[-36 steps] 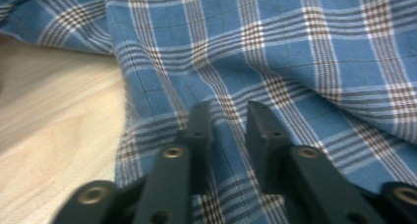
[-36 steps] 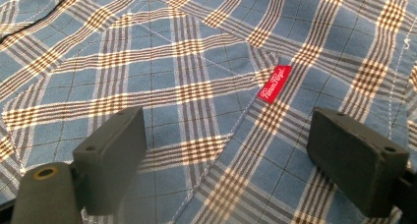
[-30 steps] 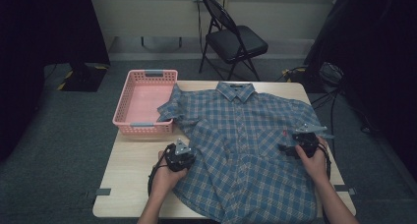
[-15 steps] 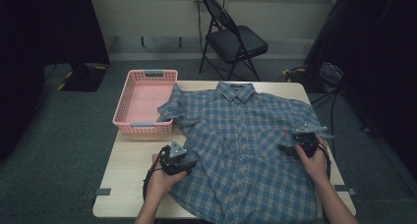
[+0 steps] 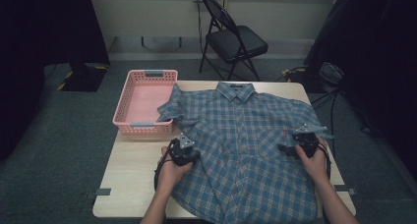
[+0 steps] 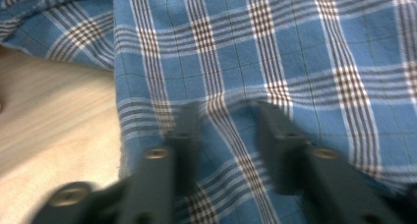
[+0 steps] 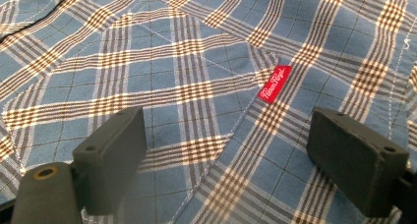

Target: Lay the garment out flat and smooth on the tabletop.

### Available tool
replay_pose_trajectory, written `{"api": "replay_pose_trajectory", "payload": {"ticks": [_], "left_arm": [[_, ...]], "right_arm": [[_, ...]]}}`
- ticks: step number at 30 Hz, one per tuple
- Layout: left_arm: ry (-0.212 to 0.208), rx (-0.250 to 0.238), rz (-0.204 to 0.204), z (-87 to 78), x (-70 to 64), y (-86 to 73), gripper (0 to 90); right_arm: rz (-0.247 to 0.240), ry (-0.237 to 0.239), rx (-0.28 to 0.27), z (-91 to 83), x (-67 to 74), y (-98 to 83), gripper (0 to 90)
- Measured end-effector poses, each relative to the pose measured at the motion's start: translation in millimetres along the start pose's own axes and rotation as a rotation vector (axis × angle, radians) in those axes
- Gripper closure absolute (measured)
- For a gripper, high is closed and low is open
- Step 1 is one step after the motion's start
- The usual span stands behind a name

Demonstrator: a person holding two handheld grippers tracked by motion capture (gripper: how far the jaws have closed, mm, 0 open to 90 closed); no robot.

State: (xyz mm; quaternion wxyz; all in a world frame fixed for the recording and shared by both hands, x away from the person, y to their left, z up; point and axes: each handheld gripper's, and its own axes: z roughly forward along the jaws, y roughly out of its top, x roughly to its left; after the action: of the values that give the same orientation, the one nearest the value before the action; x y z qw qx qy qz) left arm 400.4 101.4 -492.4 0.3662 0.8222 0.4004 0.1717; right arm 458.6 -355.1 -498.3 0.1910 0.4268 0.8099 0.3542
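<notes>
High view: L claw [image 5: 189, 153] closing over shirt [image 5: 246, 135].

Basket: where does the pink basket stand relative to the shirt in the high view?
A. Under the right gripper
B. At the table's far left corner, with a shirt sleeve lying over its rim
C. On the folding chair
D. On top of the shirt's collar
B: the basket stands at the table's far left corner, and the shirt has one sleeve draped over its near right rim.
</notes>
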Motion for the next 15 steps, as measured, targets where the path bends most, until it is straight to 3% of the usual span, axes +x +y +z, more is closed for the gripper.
{"api": "replay_pose_trajectory", "payload": {"ticks": [9,15], "left_arm": [[-0.037,0.014,-0.005,-9.7,-1.9,-7.0,86.7],[-0.051,0.013,0.009,-24.6,-6.2,-20.1,86.7]], "right_arm": [[0.000,0.000,0.000,0.0,0.0,0.0,14.0],[0.000,0.000,0.000,0.0,0.0,0.0,13.9]]}}
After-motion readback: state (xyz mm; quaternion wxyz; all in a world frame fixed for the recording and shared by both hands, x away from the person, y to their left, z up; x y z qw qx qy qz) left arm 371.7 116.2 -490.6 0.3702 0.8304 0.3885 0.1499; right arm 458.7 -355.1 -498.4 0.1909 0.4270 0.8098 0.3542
